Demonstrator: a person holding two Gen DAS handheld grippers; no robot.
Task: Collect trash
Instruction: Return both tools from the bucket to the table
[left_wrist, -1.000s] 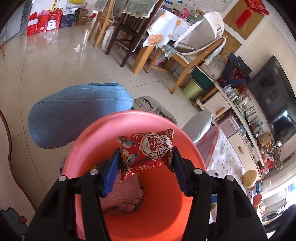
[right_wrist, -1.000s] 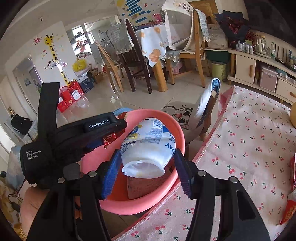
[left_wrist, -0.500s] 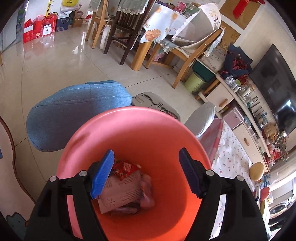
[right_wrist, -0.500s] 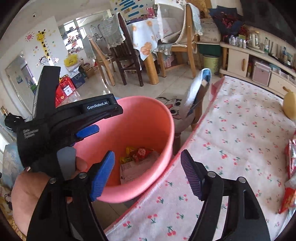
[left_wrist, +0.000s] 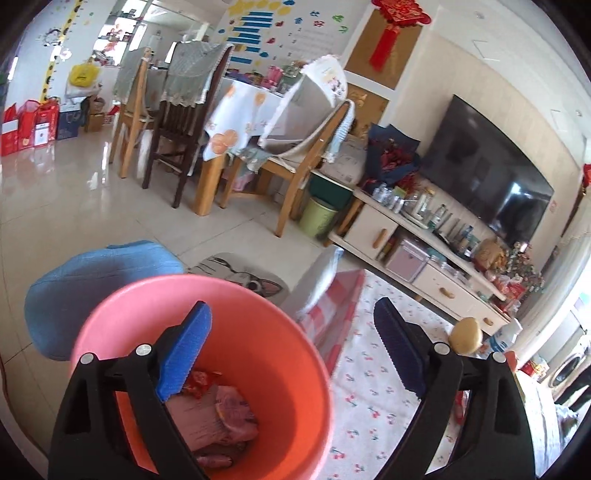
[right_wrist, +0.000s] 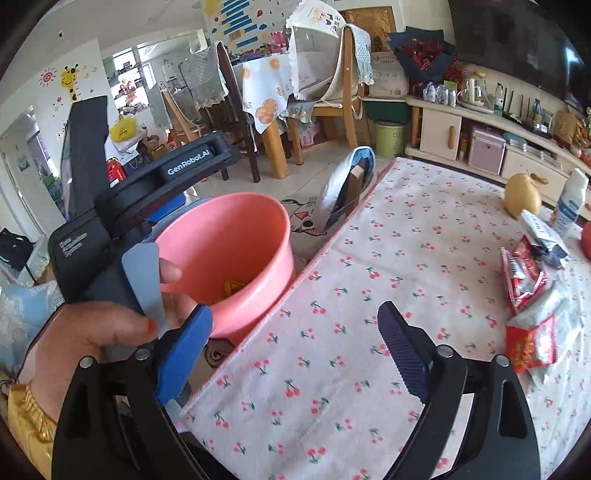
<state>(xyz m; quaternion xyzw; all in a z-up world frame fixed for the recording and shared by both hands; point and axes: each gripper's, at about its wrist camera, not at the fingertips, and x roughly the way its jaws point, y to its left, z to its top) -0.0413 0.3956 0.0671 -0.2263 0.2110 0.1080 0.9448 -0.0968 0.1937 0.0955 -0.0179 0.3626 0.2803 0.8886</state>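
A pink bin (left_wrist: 288, 373) stands beside the table and holds dropped trash: a red wrapper (left_wrist: 201, 380) and crumpled packets (left_wrist: 218, 417). My left gripper (left_wrist: 291, 350) is open and empty above the bin's right rim. The bin also shows in the right wrist view (right_wrist: 229, 254). My right gripper (right_wrist: 295, 350) is open and empty over the cherry-print tablecloth (right_wrist: 369, 295). Red and silver snack wrappers (right_wrist: 528, 295) lie at the table's right side.
A yellow pear-shaped object (right_wrist: 522, 195) and a white bottle (right_wrist: 569, 203) stand at the table's far right. A blue cushion (left_wrist: 92, 291) and a cat-print mat (left_wrist: 240, 273) lie by the bin. Chairs and a TV cabinet (left_wrist: 424, 251) stand beyond.
Both grippers opened and dropped their loads, the red packet and the white cup, into the bin. Both have since swung right, the right one out over the table.
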